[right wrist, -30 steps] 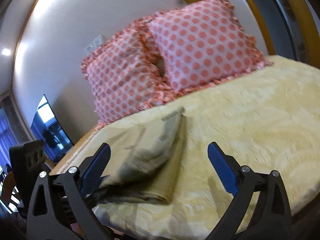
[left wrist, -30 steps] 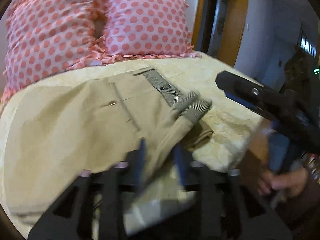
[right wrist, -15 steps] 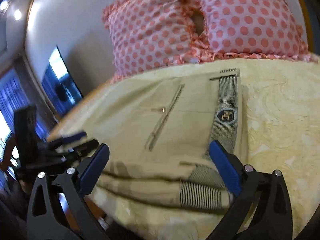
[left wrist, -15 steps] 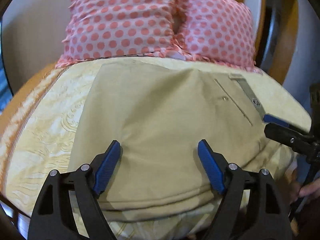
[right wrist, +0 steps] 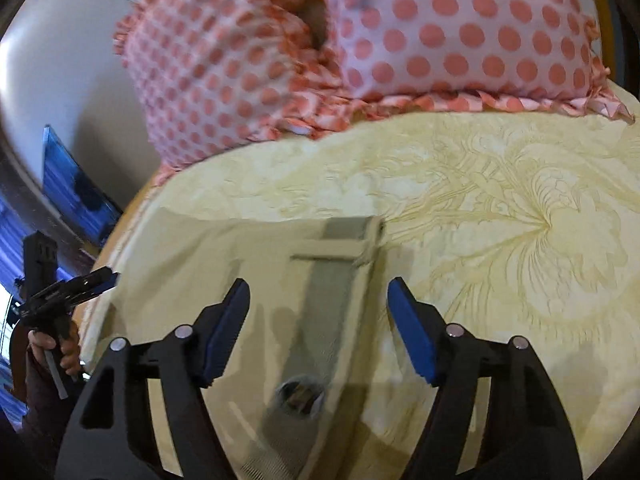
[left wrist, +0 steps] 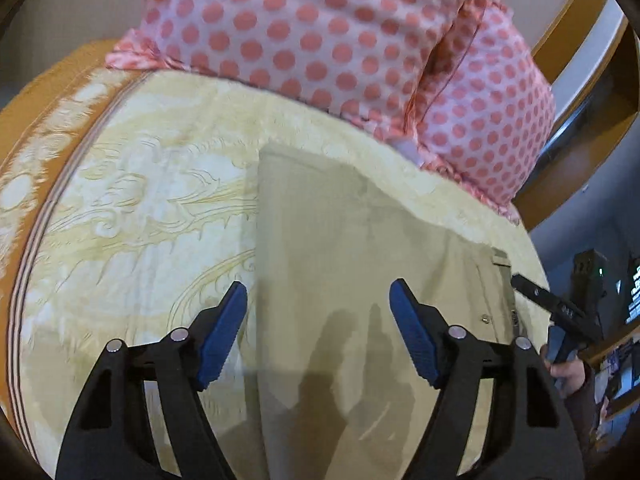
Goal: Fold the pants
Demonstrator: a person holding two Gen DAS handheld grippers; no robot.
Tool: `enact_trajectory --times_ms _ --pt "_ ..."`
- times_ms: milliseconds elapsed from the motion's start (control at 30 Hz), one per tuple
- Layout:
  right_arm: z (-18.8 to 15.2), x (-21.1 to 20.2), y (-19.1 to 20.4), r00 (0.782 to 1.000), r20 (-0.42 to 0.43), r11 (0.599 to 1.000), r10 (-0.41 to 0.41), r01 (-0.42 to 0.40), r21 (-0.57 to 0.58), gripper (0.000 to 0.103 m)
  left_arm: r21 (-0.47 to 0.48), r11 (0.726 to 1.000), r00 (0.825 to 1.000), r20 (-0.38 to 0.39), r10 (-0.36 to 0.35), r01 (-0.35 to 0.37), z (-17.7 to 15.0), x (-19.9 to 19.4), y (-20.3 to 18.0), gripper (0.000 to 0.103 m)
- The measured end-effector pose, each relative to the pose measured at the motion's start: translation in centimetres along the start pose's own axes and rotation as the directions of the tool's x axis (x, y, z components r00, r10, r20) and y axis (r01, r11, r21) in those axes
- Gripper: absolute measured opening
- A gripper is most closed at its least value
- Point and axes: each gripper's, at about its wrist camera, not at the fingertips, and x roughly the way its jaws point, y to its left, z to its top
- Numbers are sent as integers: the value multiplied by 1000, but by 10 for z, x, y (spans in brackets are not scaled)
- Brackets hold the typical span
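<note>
The khaki pants (left wrist: 352, 264) lie folded flat on the bed. In the left wrist view my left gripper (left wrist: 318, 308) is open and empty, just above the pants' left edge. In the right wrist view the pants (right wrist: 224, 264) show their grey striped waistband (right wrist: 328, 292) with a round metal badge (right wrist: 300, 394). My right gripper (right wrist: 318, 308) is open and empty, straddling the waistband from above. Each gripper shows in the other's view, the right one at the far right (left wrist: 556, 312) and the left one at the far left (right wrist: 68, 288).
A cream patterned bedspread (right wrist: 500, 216) covers the bed (left wrist: 132, 208). Two pink polka-dot pillows (left wrist: 360, 40) lean against the wall at the head (right wrist: 440, 28). An orange bed border (left wrist: 24, 128) runs along the left. A dark screen (right wrist: 72, 192) stands beside the bed.
My left gripper let go of the pants leg and opened. Both grippers have dropped lower and closer over the flat pants, the left toward their left edge, the right over the waistband.
</note>
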Motion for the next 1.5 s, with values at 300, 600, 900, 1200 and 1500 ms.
enact_trajectory --times_ms 300,600,900,1200,1500 --pt "5 12 -9 999 -28 999 30 -31 -31 44 44 999 995 -95 -16 20 17 35 -5 74" --pt "1 3 12 999 18 978 -46 48 -202 38 23 997 995 -75 -65 67 18 40 -1 74" --pt "0 6 28 993 51 942 -107 117 -315 40 42 998 996 -71 -49 52 19 42 -4 74" --pt "0 7 38 990 35 913 -137 140 -384 44 47 998 997 -71 -37 40 20 42 -5 74" --pt "10 9 -10 983 -32 981 181 -183 -66 15 -17 998 996 -64 -56 55 22 43 3 15"
